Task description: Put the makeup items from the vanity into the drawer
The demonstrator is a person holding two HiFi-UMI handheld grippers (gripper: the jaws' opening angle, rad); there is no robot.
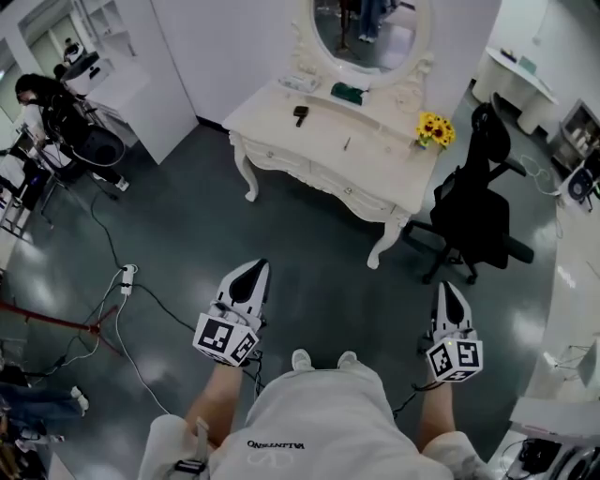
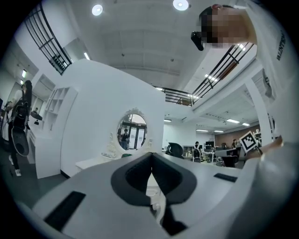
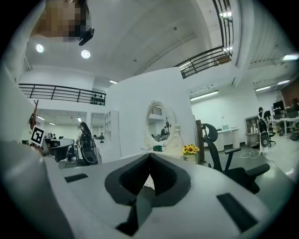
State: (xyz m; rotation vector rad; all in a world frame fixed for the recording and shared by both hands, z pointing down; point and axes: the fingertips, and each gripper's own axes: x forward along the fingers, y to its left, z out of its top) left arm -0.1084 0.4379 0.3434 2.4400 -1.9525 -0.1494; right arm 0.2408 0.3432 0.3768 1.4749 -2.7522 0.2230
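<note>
The white vanity (image 1: 281, 131) with its oval mirror (image 1: 370, 23) stands a few steps ahead of me. On its top lie a small black brush (image 1: 300, 114), a thin pencil-like stick (image 1: 346, 143), a green item (image 1: 348, 92) and a pale item (image 1: 300, 82) by the mirror. My left gripper (image 1: 251, 272) and right gripper (image 1: 448, 289) are held level over the floor, far short of the vanity. Both are shut with nothing between the jaws. The left gripper view has the left gripper (image 2: 151, 157) pointing at the mirror (image 2: 132, 131). In the right gripper view, my right gripper (image 3: 149, 158) faces the vanity (image 3: 161, 150).
A pot of sunflowers (image 1: 434, 128) stands at the vanity's right end. A black office chair (image 1: 478, 202) is just right of it. Cables and a power strip (image 1: 127, 277) lie on the dark floor at left. A person (image 1: 42, 98) with equipment is at the far left.
</note>
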